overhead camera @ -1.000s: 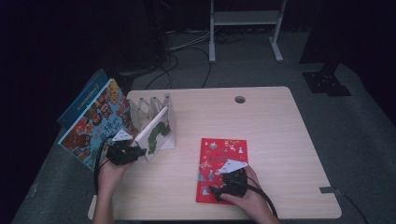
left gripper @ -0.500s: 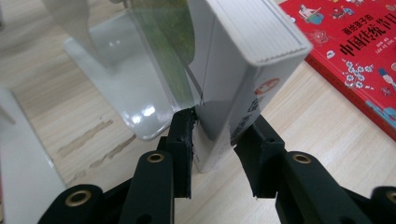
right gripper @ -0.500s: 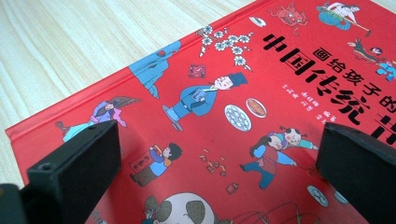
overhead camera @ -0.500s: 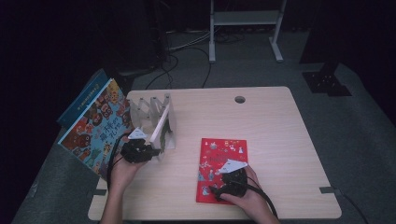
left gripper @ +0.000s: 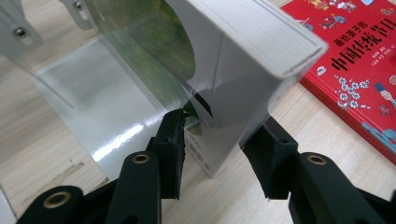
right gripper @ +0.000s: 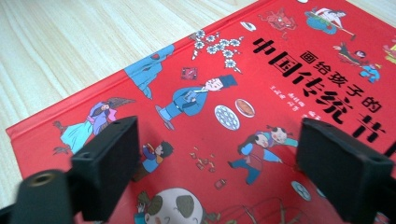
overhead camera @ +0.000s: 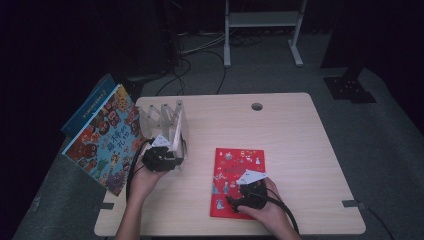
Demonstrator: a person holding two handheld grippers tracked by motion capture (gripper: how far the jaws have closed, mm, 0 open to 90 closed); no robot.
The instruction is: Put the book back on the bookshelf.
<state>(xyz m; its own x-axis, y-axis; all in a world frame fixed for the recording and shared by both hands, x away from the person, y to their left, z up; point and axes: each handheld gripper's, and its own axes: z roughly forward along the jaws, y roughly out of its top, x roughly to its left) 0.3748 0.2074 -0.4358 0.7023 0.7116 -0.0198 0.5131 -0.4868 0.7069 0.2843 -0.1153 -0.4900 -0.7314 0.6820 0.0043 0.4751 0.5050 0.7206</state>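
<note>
A thick white book with a green cover point(overhead camera: 176, 131) point(left gripper: 219, 51) stands on edge in the last slot of a clear folding rack point(overhead camera: 155, 112). My left gripper point(overhead camera: 172, 151) point(left gripper: 219, 133) straddles its lower corner. Its jaws have just been opening, and the pads sit close beside the book without pressing on it. A red picture book point(overhead camera: 239, 172) point(right gripper: 243, 74) lies flat on the table. My right gripper point(overhead camera: 235, 199) point(right gripper: 210, 144) hovers open over its near end. Its jaws have just been closing, with nothing between the pads.
A large colourful picture book point(overhead camera: 107, 137) leans against the rack's left side, past the table's left edge, with a blue book point(overhead camera: 85, 110) behind it. The wooden table point(overhead camera: 310, 145) has a cable hole point(overhead camera: 257, 106) at the back. Cables trail from both grippers.
My left gripper has moved right toward the rack, and the white book has swung from tilted with its green cover showing to upright in the slot. The right hand has stayed put.
</note>
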